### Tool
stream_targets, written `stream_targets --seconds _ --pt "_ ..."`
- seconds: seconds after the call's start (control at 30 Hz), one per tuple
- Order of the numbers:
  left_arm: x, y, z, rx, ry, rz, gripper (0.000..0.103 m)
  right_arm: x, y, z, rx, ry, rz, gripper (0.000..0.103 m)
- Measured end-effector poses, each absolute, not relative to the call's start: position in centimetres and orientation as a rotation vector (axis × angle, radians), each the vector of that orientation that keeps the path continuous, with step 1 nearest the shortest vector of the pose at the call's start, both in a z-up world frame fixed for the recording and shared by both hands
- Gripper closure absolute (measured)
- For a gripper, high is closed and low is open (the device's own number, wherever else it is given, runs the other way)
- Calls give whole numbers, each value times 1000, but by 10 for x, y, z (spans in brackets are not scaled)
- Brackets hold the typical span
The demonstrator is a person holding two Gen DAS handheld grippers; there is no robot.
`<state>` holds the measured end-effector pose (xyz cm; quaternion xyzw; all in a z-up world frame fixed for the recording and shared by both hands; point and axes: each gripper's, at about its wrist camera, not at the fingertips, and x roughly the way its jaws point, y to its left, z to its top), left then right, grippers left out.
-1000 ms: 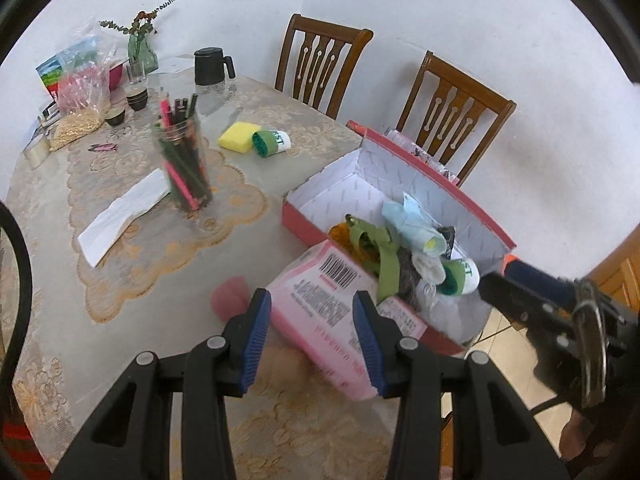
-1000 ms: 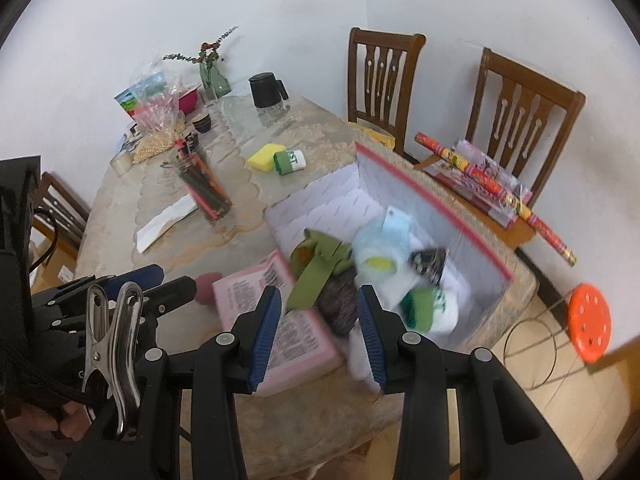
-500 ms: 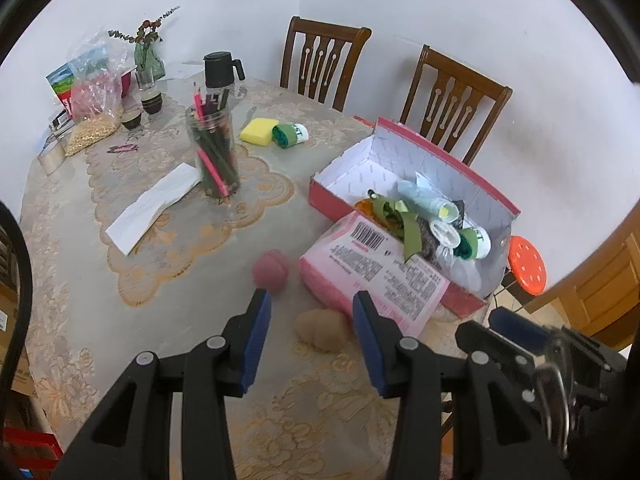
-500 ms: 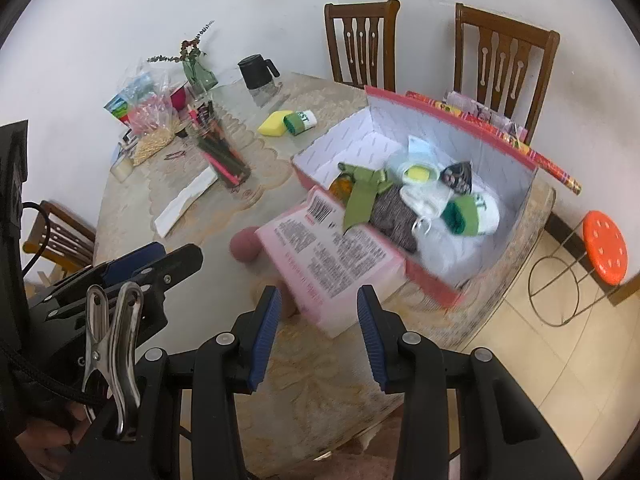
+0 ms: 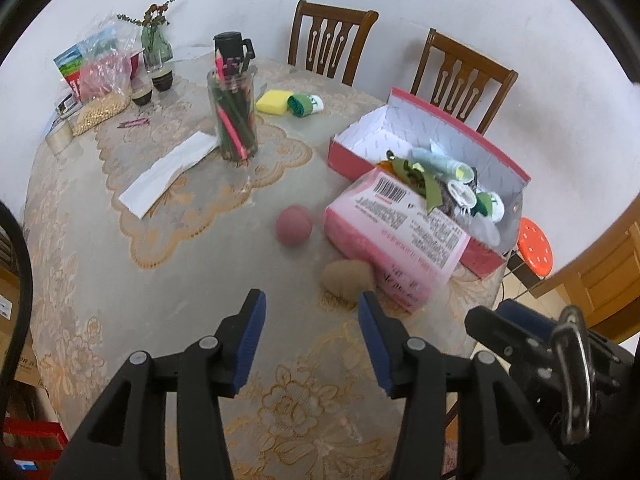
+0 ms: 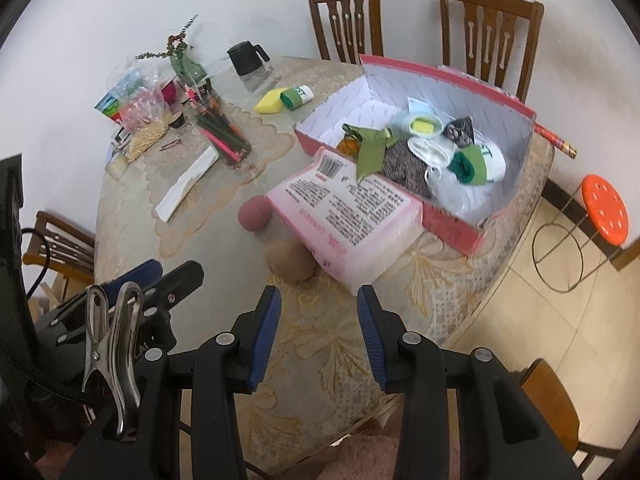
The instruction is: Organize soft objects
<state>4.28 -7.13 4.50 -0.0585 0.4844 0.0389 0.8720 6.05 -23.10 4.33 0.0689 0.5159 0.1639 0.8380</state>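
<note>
A red box [image 5: 486, 254] [image 6: 452, 222] with a white inside stands at the table's right edge and holds several soft items: socks, a green ribbon, a grey cloth. A pink pack [image 5: 394, 236] [image 6: 348, 216] leans on its near wall. A pink ball [image 5: 293, 225] [image 6: 253, 213] and a tan ball [image 5: 347, 279] [image 6: 291, 263] lie on the table beside the pack. A yellow sponge [image 5: 272, 101] [image 6: 270, 101] and a rolled green-white sock [image 5: 306, 104] [image 6: 296, 96] lie farther back. My left gripper [image 5: 311, 338] is open and empty, above the table short of the tan ball. My right gripper [image 6: 319, 332] is open and empty, near the table's front edge.
A glass jar of pencils [image 5: 234, 118] stands mid-table with a folded white paper [image 5: 168, 172] beside it. A black jug [image 5: 232, 46], a vase, cups and bags crowd the far left. Two wooden chairs [image 5: 460, 76] stand behind the table. An orange stool [image 6: 604, 208] stands on the floor at right.
Both grippers have pulled back from the box and pack toward the table's near edge. The pink and tan balls have come into full view. Both stay open.
</note>
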Motion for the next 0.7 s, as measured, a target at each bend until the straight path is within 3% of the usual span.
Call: stream_targets --seconds 0.7 --pt "37 -73 33 -96 1051 70 52 51 -231 34 167 1122 294 62"
